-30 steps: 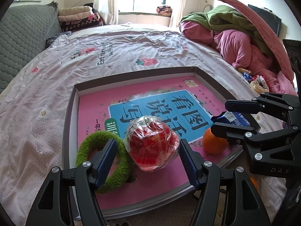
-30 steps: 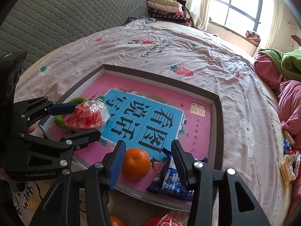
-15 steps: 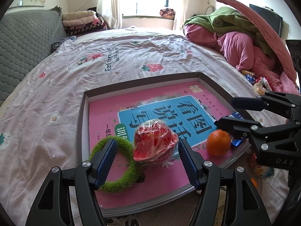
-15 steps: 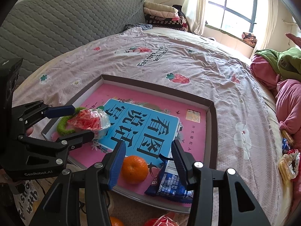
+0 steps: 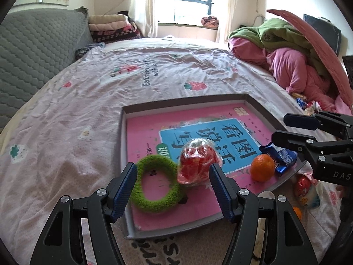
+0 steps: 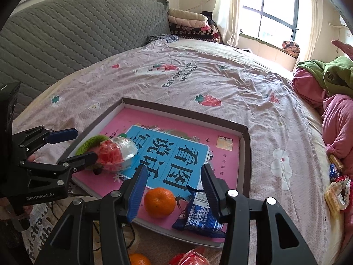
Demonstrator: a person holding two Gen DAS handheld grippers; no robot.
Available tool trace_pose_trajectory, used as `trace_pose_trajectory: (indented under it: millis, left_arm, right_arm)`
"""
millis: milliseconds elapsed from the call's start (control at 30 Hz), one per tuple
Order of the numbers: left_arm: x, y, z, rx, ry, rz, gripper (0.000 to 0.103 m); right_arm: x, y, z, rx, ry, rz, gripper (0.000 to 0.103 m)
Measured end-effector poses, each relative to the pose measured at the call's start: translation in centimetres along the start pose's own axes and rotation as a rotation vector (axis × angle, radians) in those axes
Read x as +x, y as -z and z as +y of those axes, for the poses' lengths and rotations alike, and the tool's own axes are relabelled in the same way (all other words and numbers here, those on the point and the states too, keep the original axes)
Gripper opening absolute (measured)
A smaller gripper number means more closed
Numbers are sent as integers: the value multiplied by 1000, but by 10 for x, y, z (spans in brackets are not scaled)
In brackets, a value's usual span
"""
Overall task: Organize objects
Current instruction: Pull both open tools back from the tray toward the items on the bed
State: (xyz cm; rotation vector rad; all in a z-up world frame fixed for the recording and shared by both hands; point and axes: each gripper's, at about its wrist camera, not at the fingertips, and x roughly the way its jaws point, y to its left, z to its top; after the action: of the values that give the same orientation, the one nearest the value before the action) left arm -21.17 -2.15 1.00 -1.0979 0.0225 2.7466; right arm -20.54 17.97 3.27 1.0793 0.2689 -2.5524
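Note:
A shallow grey-rimmed tray (image 5: 185, 101) (image 6: 246, 145) with a pink and blue book cover inside lies on the bed. In it sit a green fuzzy ring (image 5: 157, 182) (image 6: 91, 142), a plastic-wrapped red snack (image 5: 197, 162) (image 6: 115, 152), an orange (image 5: 262, 167) (image 6: 160, 202) and a blue snack packet (image 5: 280, 156) (image 6: 198, 215). My left gripper (image 5: 173, 187) is open and empty, just short of the ring and the wrapped snack. My right gripper (image 6: 174, 187) is open and empty, above the orange and the blue packet.
A second wrapped red snack (image 5: 305, 191) (image 6: 190, 258) and another orange (image 6: 139, 259) lie in front of the tray's near edge. Pink and green bedding (image 5: 293, 57) is piled at the right. A grey quilted headboard (image 6: 77, 35) stands at the left.
Both grippers have drawn back from the tray. The left gripper no longer brackets the wrapped red snack, which rests in the tray beside the green ring. The right gripper stays open.

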Motion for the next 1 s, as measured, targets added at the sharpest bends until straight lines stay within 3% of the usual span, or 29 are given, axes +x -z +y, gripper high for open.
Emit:
trace_pose_trajectory:
  millis: [467, 600, 1000]
  left_arm:
    - [-61, 15, -7, 0, -17, -93, 69]
    - [-77, 27, -14, 4, 5, -98, 69]
    - [-102, 83, -26, 15, 20, -80, 69]
  right_arm:
    - [-53, 8, 15, -6, -22, -140, 53]
    - [-72, 25, 18, -4, -6, -179, 56]
    - [-92, 80, 1, 70, 59, -174, 64]
